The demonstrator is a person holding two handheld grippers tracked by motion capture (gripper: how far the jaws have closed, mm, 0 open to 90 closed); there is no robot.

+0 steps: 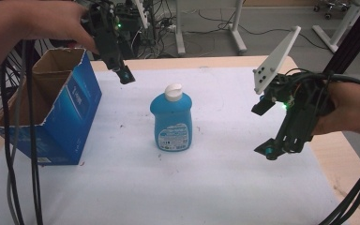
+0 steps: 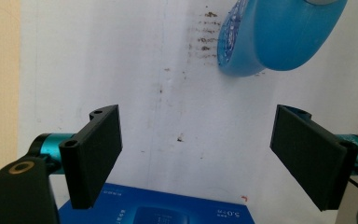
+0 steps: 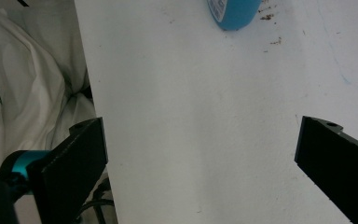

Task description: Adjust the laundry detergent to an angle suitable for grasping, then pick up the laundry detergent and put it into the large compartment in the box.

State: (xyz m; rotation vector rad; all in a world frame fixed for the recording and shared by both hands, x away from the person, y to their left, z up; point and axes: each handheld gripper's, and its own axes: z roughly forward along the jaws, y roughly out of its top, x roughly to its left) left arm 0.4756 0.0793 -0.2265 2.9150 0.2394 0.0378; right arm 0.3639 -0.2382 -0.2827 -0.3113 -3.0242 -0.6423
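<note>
Cables [image 1: 21,178] trail nearest, at seven o'clock; right gripper [image 1: 268,152] hovers at four o'clock, jaws spread wide with nothing between them, angled toward the blue bottle [image 1: 171,119], probably lining up a grab; that bottle stands upright mid-cloth, apart from both grippers; the open blue box [image 1: 56,110] waits at nine o'clock, seemingly its destination; left gripper [image 1: 125,75] hangs at eleven o'clock beside the box, jaws parted, empty.
</note>
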